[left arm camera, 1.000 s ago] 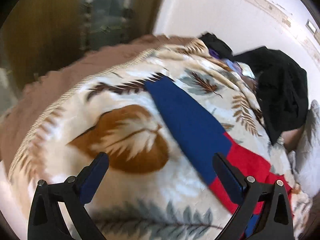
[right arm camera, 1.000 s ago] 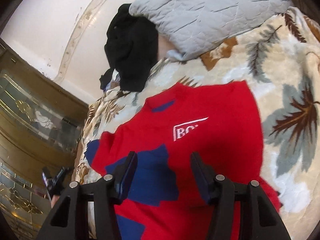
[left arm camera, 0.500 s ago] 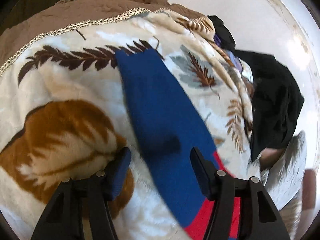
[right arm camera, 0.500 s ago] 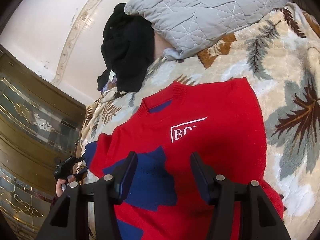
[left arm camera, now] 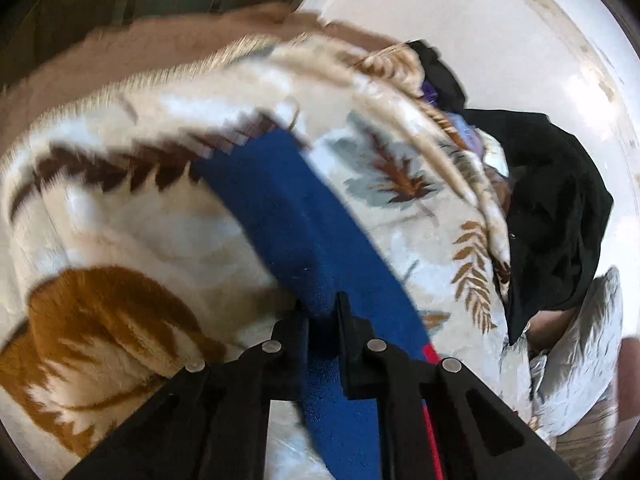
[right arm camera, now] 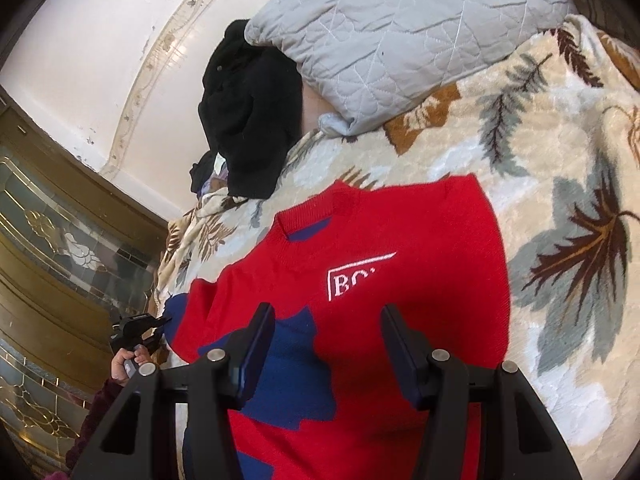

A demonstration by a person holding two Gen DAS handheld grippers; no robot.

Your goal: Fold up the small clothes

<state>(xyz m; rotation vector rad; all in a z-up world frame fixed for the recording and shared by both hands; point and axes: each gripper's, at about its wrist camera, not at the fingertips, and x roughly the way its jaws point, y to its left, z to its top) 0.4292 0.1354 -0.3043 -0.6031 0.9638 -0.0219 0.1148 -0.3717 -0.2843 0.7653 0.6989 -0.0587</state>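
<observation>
left tool: was spread wide above the blanket a second ago, now pressed together, pinching a raised fold of the blue sleeve
right tool: half spread, same gap as before, nothing between the pads, over the sweater
sweater: red and blue, flat on the leaf-print blanket on the bed; sleeve runs off left
far: grey pillow, black clothes
</observation>
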